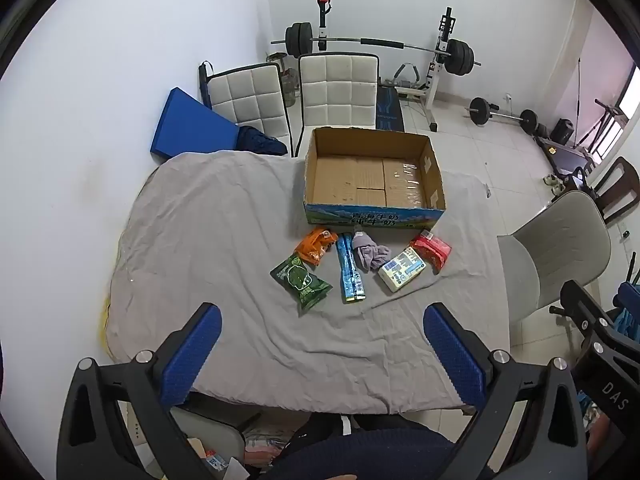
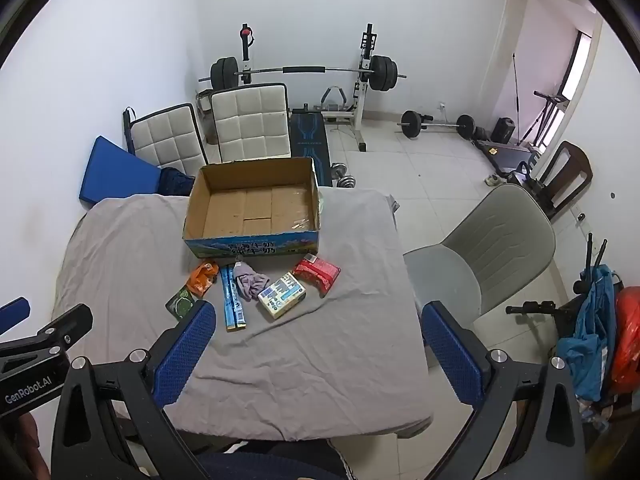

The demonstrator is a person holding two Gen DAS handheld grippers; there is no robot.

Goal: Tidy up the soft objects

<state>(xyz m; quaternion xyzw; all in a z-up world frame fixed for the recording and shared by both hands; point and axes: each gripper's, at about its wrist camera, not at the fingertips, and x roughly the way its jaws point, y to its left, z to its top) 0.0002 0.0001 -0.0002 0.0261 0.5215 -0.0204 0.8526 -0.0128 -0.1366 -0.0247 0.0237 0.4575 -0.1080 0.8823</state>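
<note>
Left gripper (image 1: 322, 354): black angular frame with triangular cut-outs, two fingers (image 1: 192, 354) faced with blue dimpled pads, round silver screws at the finger joints. Right gripper (image 2: 318, 354): same build, black frame, blue textured pads on the fingers (image 2: 186, 354), silver screws. In the left wrist view the right gripper's black body shows white letters "DAS". In the right wrist view the left gripper's black body reads "GenRobot.AI" in white, with small silver screws and a blue pad tip. Dark navy clothing (image 1: 360, 456) at the bottom edge; a sliver of skin beside it.
</note>
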